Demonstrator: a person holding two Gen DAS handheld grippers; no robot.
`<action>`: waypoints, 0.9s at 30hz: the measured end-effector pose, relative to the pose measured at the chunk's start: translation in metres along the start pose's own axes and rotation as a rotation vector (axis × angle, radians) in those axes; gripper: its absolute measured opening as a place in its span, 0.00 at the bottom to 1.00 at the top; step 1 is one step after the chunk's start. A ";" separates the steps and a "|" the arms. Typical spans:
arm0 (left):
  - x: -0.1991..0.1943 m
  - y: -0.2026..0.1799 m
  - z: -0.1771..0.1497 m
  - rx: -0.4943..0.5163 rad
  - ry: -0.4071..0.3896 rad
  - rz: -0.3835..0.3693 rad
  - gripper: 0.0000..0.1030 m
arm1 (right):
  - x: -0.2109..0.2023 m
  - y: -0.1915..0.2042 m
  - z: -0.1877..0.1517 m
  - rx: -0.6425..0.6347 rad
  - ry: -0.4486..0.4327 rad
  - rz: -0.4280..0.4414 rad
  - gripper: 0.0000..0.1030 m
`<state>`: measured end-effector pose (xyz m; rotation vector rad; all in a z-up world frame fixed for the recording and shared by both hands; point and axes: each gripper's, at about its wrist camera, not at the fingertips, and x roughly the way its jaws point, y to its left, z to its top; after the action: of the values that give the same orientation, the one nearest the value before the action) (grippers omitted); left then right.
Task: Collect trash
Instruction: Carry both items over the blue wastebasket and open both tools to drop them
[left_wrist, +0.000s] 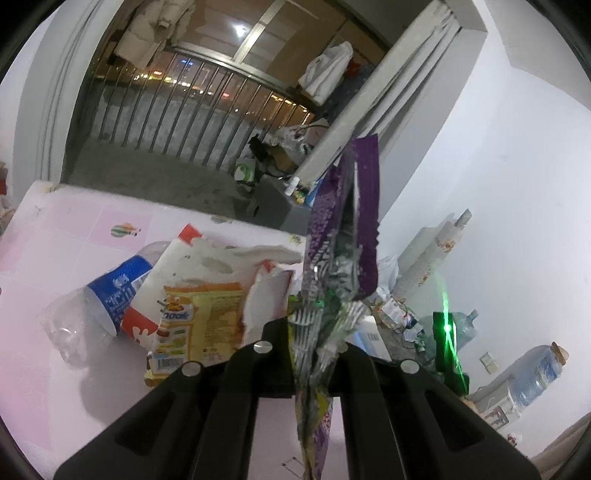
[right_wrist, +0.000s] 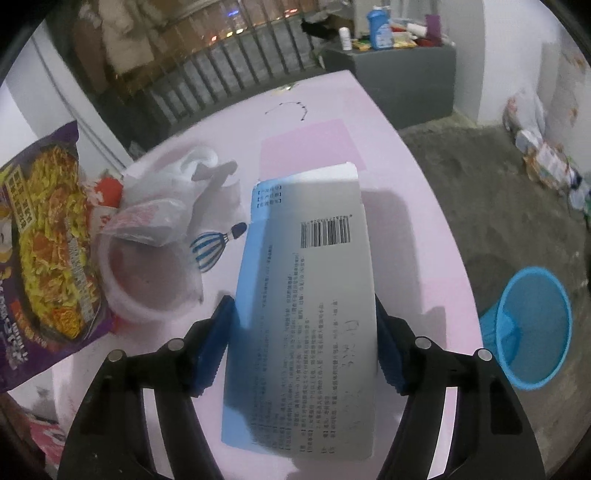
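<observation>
Left hand-held gripper (left_wrist: 314, 332) clamped on purple wrapper (left_wrist: 343, 236), held above the surface (right_wrist: 406, 229). Right hand-held gripper (right_wrist: 303, 339) clamped on box (right_wrist: 306, 295). Bin (right_wrist: 532, 325) on floor off surface's right edge; keep both grips firm, release only directly over the bin.

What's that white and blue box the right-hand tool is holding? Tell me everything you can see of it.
The carton is a flat cardboard box, white with a blue stripe along its left edge, printed with a barcode and dense small text too small to read. The right gripper clamps it by its long sides, above the pink table. A blue bin stands on the floor nearby.
</observation>
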<state>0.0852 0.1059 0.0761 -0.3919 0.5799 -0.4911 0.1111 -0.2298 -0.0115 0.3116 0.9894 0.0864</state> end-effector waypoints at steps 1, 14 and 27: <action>-0.006 -0.006 0.002 0.005 -0.009 -0.008 0.01 | -0.007 -0.002 -0.003 0.015 -0.014 0.012 0.63; 0.052 -0.157 0.018 0.280 0.079 -0.229 0.01 | -0.146 -0.122 -0.037 0.348 -0.372 0.018 0.63; 0.358 -0.324 -0.107 0.495 0.706 -0.260 0.02 | -0.109 -0.302 -0.106 0.925 -0.348 0.045 0.64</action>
<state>0.1756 -0.3745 -0.0016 0.2036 1.0594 -1.0110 -0.0580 -0.5179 -0.0671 1.1545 0.6192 -0.3889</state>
